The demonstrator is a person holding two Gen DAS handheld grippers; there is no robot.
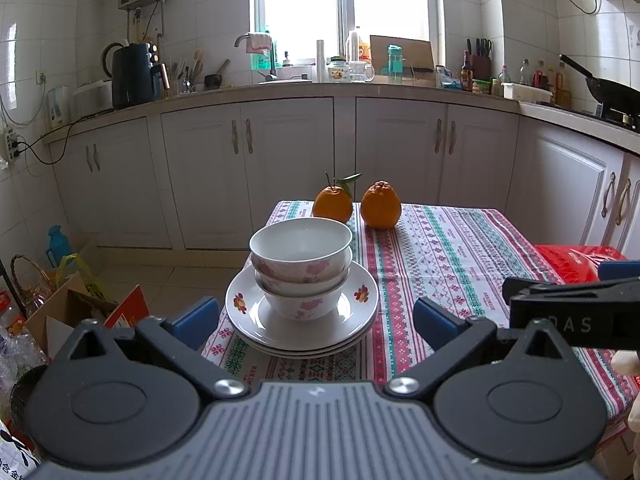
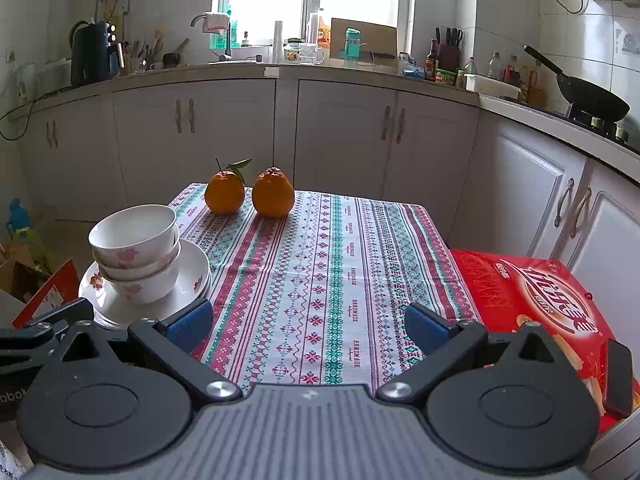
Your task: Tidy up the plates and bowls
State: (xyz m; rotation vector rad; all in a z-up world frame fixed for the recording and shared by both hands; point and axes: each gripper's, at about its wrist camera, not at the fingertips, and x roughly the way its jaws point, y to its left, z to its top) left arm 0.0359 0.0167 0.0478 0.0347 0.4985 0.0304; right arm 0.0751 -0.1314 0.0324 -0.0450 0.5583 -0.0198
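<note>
At near edge of tabletop (image 2: 340, 240), left hand-held gripper (image 1: 316, 320) is wide open w/ nothing held, level, aimed straight at the bowls (image 1: 301, 266): three nested, sitting on stacked plates (image 1: 302, 330) at the tabletop's left side. Right hand-held gripper (image 2: 308, 330) also wide open and empty, level, over bare cloth, stack off to its left. Stacking looks complete; recommend backing out straight, no contact w/ plate rims. Oranges (image 1: 356, 206) sit beyond, apart from stack.
</note>
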